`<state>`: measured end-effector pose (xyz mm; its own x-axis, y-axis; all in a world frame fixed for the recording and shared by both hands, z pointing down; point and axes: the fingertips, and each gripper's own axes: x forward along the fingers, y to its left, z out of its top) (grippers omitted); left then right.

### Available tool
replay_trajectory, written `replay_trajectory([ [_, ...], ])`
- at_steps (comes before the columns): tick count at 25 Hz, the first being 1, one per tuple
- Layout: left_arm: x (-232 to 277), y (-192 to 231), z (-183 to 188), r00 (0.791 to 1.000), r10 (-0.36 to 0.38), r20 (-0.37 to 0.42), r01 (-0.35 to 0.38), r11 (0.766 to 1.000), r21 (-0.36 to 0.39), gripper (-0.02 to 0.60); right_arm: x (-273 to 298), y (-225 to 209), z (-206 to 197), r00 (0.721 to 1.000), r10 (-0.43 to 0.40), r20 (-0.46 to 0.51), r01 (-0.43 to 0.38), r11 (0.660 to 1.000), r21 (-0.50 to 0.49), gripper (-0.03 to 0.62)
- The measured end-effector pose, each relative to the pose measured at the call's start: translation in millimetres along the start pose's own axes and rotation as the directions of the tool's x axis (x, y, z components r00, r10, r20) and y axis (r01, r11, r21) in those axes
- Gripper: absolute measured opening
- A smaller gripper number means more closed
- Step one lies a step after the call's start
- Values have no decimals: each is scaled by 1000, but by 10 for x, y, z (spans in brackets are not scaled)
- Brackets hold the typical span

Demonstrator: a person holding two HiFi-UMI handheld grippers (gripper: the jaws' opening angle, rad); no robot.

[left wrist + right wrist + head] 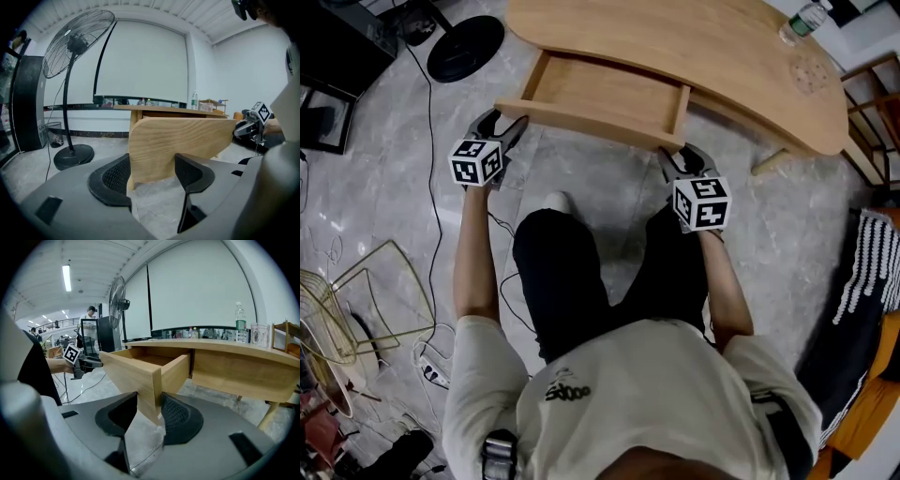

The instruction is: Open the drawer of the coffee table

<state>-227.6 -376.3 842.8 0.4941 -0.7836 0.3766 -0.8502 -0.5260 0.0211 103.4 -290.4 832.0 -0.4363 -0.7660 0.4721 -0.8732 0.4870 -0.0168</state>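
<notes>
The wooden coffee table (pixel 694 47) has its drawer (pixel 600 94) pulled out toward me, with the inside bare. My left gripper (pixel 508 122) holds the left end of the drawer front (pixel 581 122). In the left gripper view the panel (pixel 178 140) sits between the pads of that gripper (pixel 152 173). My right gripper (pixel 675 159) holds the right end. In the right gripper view its pads (pixel 149 411) press on both faces of the front's corner (pixel 129 373). Each gripper shows in the other's view, the right (pixel 251 126) and the left (pixel 82 363).
A standing fan's round base (pixel 465 49) sits on the floor left of the table. A water bottle (pixel 806 19) and a glass (pixel 259 336) stand on the tabletop's right end. My legs (pixel 572 272) are just behind the drawer. A wire frame (pixel 356 309), cables and a power strip (pixel 436 373) lie at left.
</notes>
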Motion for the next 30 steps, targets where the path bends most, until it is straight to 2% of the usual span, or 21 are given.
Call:
replay_trajectory([
  [11, -279, -112, -125, 1000, 20, -10, -20, 1000, -12, 301, -194, 189, -108, 999, 26, -18, -26, 1000, 8, 158],
  [16, -372, -129, -170, 999, 54, -4, -54, 998, -23, 299, -249, 277, -150, 999, 32, -20, -32, 999, 20, 159],
  [26, -405, -117, -334, 997, 77, -7, -77, 997, -24, 296, -242, 370, -289, 995, 84, -57, -83, 996, 18, 155],
  [30, -340, -116, -441, 996, 83, -34, -84, 996, -26, 296, -186, 352, -392, 993, 84, -83, -84, 996, 7, 156],
])
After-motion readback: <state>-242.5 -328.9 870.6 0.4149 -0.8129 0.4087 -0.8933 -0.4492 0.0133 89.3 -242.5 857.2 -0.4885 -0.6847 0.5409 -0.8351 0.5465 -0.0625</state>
